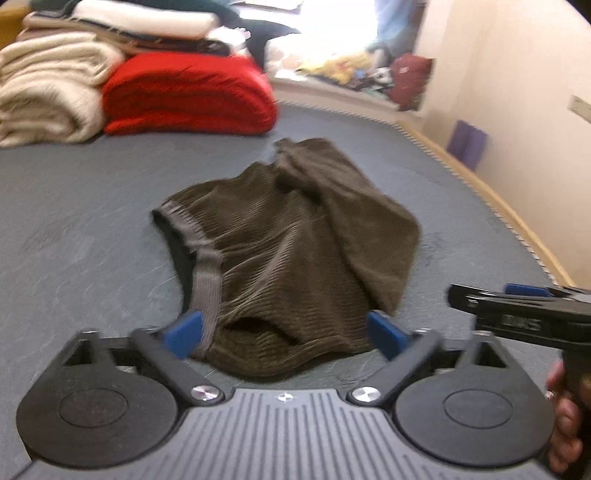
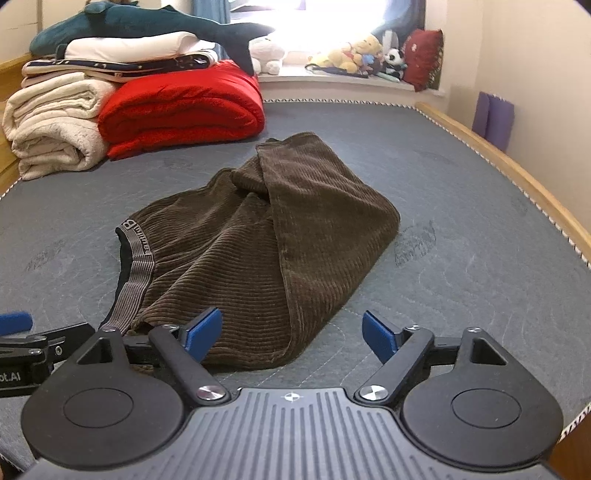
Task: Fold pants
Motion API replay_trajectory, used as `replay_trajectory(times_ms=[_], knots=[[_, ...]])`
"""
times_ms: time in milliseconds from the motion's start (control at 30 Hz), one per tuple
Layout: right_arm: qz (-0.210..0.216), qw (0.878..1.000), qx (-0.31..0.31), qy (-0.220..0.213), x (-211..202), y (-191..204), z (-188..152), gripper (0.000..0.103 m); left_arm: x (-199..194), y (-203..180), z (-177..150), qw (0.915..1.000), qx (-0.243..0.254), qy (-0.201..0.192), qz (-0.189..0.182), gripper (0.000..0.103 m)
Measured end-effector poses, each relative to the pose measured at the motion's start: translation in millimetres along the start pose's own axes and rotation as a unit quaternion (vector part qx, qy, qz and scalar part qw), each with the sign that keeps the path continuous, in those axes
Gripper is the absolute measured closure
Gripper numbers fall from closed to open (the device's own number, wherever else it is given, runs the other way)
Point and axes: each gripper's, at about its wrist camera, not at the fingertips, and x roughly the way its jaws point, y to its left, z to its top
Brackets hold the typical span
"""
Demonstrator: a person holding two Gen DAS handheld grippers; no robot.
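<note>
On the grey mattress [image 2: 443, 177], near the red blanket [image 2: 181, 107], brown pants [image 2: 266, 229] lie partly folded, bundle untidy. Left gripper [image 1: 286, 328] and right gripper [image 2: 291, 332] gape wide, empty; further folds remain.

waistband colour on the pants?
Grey waistband with lettering and a black inner edge, on dark brown corduroy pants. Clearest in the right wrist view.

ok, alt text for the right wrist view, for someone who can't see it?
Brown corduroy pants lie loosely bunched on a grey mattress, grey waistband at left. The open right gripper sits at their near edge, holding nothing. Behind are a red blanket, cream blankets and a plush shark.
</note>
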Motion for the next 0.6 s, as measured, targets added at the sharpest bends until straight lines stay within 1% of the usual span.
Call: replay_trajectory(times_ms=[33, 67, 100, 133, 167, 200, 233, 300, 333, 400, 433, 467, 500, 533, 567, 600], knots=[[-0.007, 1.0, -0.001, -0.002, 0.9, 0.6, 0.4, 0.02, -1.0, -1.3, 1.8, 0.9999, 0.007, 0.0, -0.009, 0.04], [-0.007, 1.0, 0.0, -0.003, 1.8, -0.2, 1.4, 0.02, -1.6, -1.4, 4.8, 0.9997, 0.016, 0.004, -0.017, 0.05], [-0.005, 1.0, -0.001, -0.006, 3.1, -0.5, 3.4, 0.023, -2.0, 0.6, 8.4, 0.9997, 0.017, 0.004, -0.019, 0.073], [-0.003, 1.0, -0.004, -0.01, 4.8, -0.3, 6.4, 0.025, -2.2, 5.7, 14.9, 0.9996, 0.014, 0.003, -0.023, 0.094], [0.001, 1.0, -0.012, -0.015, 7.0, 0.1, 10.4, 0.03, -2.1, 14.0, 25.6, 0.9995, 0.011, 0.003, -0.031, 0.099], [0.006, 1.0, -0.02, -0.02, 9.1, 0.4, 14.5, 0.036, -1.2, 22.0, 35.7, 0.9992, 0.007, 0.003, -0.039, 0.099], [0.012, 0.999, -0.029, -0.028, 11.8, 0.5, 19.7, 0.039, 1.3, 33.4, 48.6, 0.9989, 0.004, 0.0, -0.048, 0.099], [0.02, 0.998, -0.047, -0.043, 21.4, 0.1, 32.0, 0.053, 14.1, 55.6, 72.9, 0.9986, 0.016, -0.001, -0.05, 0.099], [0.021, 0.997, -0.055, -0.047, 27.5, -0.4, 37.6, 0.055, 25.6, 68.7, 83.4, 0.9985, 0.017, 0.01, -0.051, 0.099], [0.027, 0.996, -0.068, -0.043, 44.8, -2.8, 47.0, 0.056, 55.6, 99.5, 91.9, 0.9972, -0.004, 0.037, -0.065, 0.099], [0.031, 0.996, -0.074, -0.034, 56.1, -4.1, 50.5, 0.056, 71.2, 114.9, 89.4, 0.997, -0.018, 0.043, -0.062, 0.099], [0.032, 0.996, -0.078, -0.025, 65.7, -4.5, 53.7, 0.056, 88.9, 129.7, 82.8, 0.9957, -0.041, 0.06, -0.057, 0.099], [0.031, 0.996, -0.081, -0.013, 77.4, -4.9, 56.1, 0.055, 109.5, 141.9, 76.7, 0.9909, -0.068, 0.104, -0.052, 0.098], [0.03, 0.996, -0.083, 0.001, 89.5, -5.5, 57.2, 0.054, 127.5, 151.8, 72.8, 0.9839, -0.098, 0.141, -0.051, 0.098], [0.031, 0.996, -0.085, 0.018, 103.2, -5.5, 57.6, 0.054, 140.1, 157.9, 70.0, 0.979, -0.118, 0.154, -0.062, 0.095], [0.034, 0.995, -0.086, 0.032, 113.9, -5.2, 55.5, 0.053, 150.1, 162.3, 70.7, 0.9776, -0.121, 0.16, -0.065, 0.094]])
